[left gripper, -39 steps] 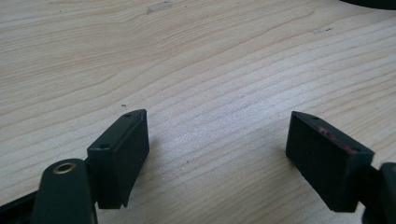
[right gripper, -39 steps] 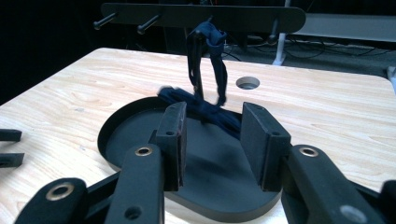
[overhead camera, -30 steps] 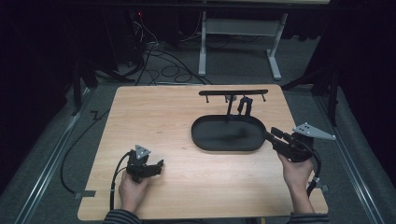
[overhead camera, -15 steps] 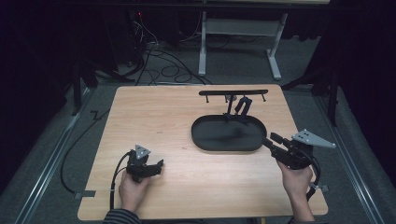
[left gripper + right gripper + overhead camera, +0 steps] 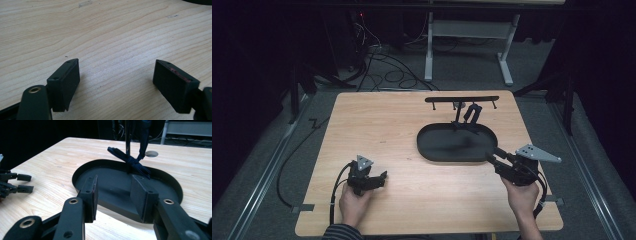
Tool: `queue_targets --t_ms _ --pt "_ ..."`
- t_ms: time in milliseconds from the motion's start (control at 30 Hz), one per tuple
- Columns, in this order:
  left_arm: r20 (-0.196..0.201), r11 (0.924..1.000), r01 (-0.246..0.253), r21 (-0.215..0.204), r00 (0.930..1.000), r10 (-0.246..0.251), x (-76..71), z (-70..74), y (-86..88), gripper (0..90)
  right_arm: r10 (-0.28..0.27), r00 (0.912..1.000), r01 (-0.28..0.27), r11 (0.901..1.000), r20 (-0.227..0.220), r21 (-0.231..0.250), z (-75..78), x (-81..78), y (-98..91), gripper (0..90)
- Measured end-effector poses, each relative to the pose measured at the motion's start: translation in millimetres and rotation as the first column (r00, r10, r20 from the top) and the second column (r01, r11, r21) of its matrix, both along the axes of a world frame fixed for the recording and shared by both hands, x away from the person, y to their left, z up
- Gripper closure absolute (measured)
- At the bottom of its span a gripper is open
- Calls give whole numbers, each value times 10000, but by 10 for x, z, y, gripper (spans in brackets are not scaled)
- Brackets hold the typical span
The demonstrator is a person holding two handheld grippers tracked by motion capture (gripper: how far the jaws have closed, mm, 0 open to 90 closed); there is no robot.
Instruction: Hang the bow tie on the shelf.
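**Mia:** What is closest to the person?

**Ben:** The two hands, at the near edge of the light wooden table [image 5: 377, 125]. Let's use the black oval tray [image 5: 434, 150] to say where things are. The left gripper [image 5: 381, 178] is well apart from the tray, on its near left side, low over the wood.

**Mia:** Is its claw apart or together?

**Ben:** Apart. In the left gripper view the two black pads [image 5: 65, 80] stand wide, with bare wood between them. They hold nothing.

**Mia:** And the other hand?

**Ben:** The right gripper [image 5: 490, 155] is just beside the tray's near right end. It points at the tray's rim. A grey three-cornered plate sits on top of it.

**Mia:** What is its claw doing?

**Ben:** Its claw is apart too. It has just been opening a little, and nothing is pinched. In the right gripper view the tips [image 5: 117, 195] sit right at the tray's near rim [image 5: 110, 206], and the dark tray floor shows between them. I cannot tell if they touch the rim.

**Mia:** Where is the tray on the table?

**Ben:** It lies flat on the right half of the table, past the right gripper.

**Mia:** What is behind the tray?

**Ben:** At the tray's far rim there is a dark bundle of thin black sticks [image 5: 132, 162], tied together and fanned out. It hangs from a dark strap [image 5: 145, 137]. Farther still, a long thin black bar [image 5: 462, 99] runs across, just past the tray's far side.
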State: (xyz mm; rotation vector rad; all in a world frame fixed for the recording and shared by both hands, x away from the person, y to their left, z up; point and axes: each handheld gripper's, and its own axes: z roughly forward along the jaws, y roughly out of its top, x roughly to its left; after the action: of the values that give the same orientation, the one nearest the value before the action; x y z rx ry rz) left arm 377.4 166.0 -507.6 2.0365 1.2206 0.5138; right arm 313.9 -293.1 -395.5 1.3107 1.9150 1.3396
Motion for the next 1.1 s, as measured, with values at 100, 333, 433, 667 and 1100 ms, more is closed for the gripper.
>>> queue_targets --t_ms 100,333,433,667,1100 --pt "-1 10000 -1 -4 10000 1 0 0 0 220 71 10000 -71 10000 -20 16 -13 3 25 595" --pt "9 10000 7 12 10000 -7 1 0 0 220 263 9995 -259 9994 -149 230 -109 24 104 596" --pt "9 10000 8 19 10000 -8 1 0 0 219 372 9993 -370 9991 -103 208 -108 48 145 597" --pt "26 10000 -4 13 10000 3 1 -1 -1 219 549 9982 -547 9985 -244 55 -180 121 247 599" --pt "28 10000 -7 20 10000 7 1 -1 -1 220 638 9954 -655 9976 -717 -222 -366 182 357 622"
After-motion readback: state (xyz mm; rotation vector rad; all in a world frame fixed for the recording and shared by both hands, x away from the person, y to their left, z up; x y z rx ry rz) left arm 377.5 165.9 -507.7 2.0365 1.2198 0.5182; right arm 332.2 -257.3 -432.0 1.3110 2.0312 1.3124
